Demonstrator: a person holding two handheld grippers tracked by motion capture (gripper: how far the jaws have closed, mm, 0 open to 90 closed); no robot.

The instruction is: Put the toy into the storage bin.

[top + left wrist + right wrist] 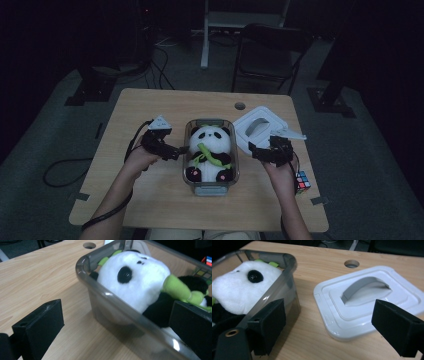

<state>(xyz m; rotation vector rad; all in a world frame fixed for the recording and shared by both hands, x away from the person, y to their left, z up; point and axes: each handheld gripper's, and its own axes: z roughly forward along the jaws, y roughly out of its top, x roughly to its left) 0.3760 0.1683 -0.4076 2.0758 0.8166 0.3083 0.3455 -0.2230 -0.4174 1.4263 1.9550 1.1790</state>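
A panda plush (211, 150) holding a green bamboo piece lies inside a clear grey plastic bin (190, 131) at the table's middle. The left gripper view shows the panda (140, 277) and the bin's rim (105, 292) close up. My left gripper (181, 149) stands open at the bin's left side, its jaws astride the wall (115, 325). My right gripper (253, 150) is open just right of the bin, near the white lid (260, 127). The lid (367, 302), with its grey recessed handle, lies flat on the table beside the bin (287, 292).
A colour cube (302, 182) lies on the table by my right wrist. A round cable hole (240, 106) sits near the table's far edge. Beyond the table stand a dark chair (272, 55) and floor cables.
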